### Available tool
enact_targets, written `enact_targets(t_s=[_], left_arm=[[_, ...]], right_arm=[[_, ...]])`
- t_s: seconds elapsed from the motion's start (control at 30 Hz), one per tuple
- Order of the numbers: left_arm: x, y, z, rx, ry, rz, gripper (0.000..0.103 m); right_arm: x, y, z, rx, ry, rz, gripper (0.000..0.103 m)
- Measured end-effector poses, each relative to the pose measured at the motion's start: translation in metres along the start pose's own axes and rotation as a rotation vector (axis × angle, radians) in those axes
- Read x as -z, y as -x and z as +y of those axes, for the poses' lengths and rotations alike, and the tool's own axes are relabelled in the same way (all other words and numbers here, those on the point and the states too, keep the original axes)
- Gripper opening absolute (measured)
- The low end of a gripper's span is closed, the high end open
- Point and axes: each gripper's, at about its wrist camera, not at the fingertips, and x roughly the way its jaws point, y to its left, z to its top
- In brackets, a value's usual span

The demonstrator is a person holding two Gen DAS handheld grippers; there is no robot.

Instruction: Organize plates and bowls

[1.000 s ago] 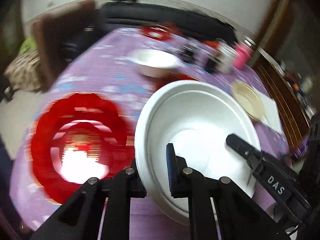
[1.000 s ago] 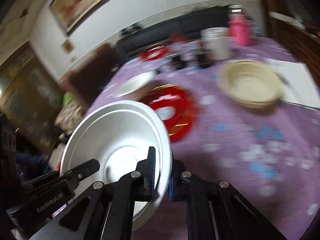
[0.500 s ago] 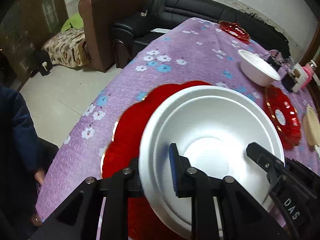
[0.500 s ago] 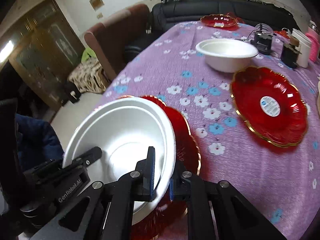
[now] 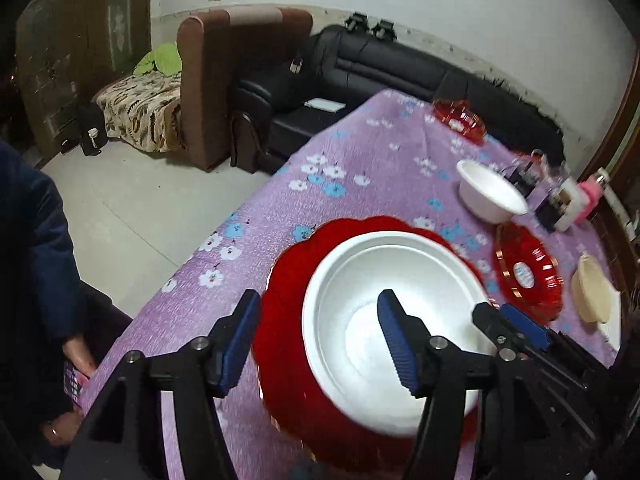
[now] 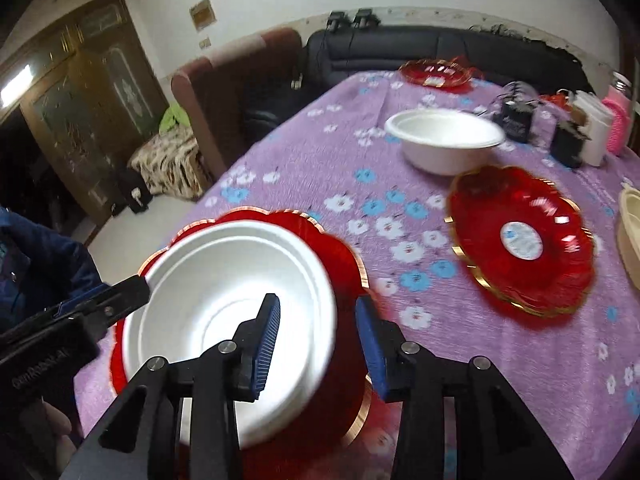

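Wide white foam bowl (image 5: 396, 332) sits on the scalloped red plastic plate (image 6: 344, 268). Left gripper (image 5: 320, 348) and right gripper (image 6: 316, 340) both spread, straddling its rim; I'd lift straight up, no nudging.

Brown armchair (image 5: 224, 80) beside black sofa (image 5: 400, 76); pink bottle (image 6: 618, 120) on purple tablecloth (image 6: 340, 168).

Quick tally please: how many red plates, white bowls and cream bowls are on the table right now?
Red gold-rimmed plastic plates: 3 — near, middle, far
White foam bowls: 2 — near, far
Cream bowl: 1
Total: 6
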Motion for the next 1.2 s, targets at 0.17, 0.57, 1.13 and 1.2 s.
enact_targets(t_s=[0.17, 0.57, 1.13, 1.2], left_arm=[[0.015, 0.039, -0.012, 0.033, -0.012, -0.087, 0.072], [0.049, 0.065, -0.101, 0.192, -0.148, -0.079, 0.082], [0.088, 0.04, -0.147, 0.2, -0.216, 0.054, 0.082], [0.089, 0.039, -0.148, 0.206, -0.216, 0.061, 0.082]], right_arm=[[0.024, 0.051, -0.036, 0.021, -0.055, -0.08, 0.052], [0.067, 0.112, -0.2, 0.237, -0.312, -0.088, 0.056], [0.095, 0.091, -0.209, 0.202, -0.32, -0.06, 0.056], [0.097, 0.087, -0.211, 0.201, -0.329, -0.05, 0.056]])
